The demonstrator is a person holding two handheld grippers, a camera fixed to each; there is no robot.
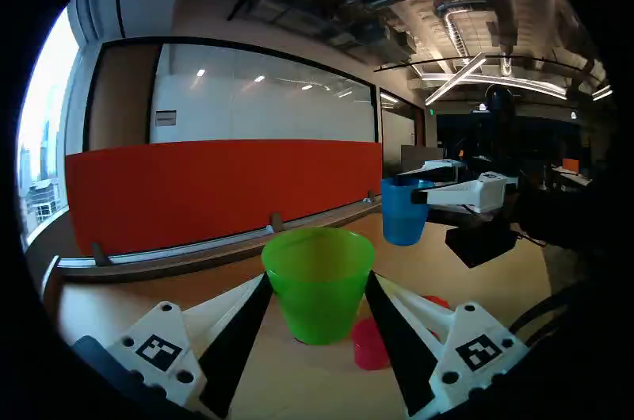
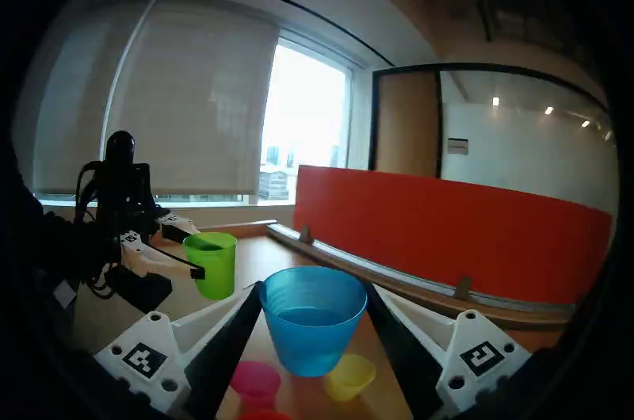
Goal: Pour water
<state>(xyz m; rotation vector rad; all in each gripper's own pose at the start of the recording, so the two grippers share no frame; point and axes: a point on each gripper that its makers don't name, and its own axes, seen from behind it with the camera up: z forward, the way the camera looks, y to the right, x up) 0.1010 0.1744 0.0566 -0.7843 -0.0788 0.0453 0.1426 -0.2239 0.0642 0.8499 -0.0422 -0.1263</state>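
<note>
1. The left claw [image 1: 318, 287] is pressed onto the green cup [image 1: 318, 297], with one finger against each side wall below the rim. The cup is held upright between the fingers.
2. The right claw [image 2: 311, 297] is pinching the blue cup [image 2: 311, 345] in the same manner. Water [image 2: 311, 315] is seen inside it, well below the rim.
3. Both cups are judged to be light, thin plastic with smooth, tapered walls. Slipping is to be expected under a slack grip, and flexing under a hard one.
4. The blue cup is judged the heavier because of its load. A hold high on the wall is advised, with the pouring edge left clear of the fingers.
5. The pad contact areas are hidden behind the cup walls.
6. The contents of the green cup cannot be made out.
7. It cannot be told whether either base rests on the worktop [image 1: 317, 384].
8. A pink cup [image 2: 256, 383] and a yellow cup [image 2: 349, 376] lie below and just ahead of the right claw, and are partly covered.
</note>
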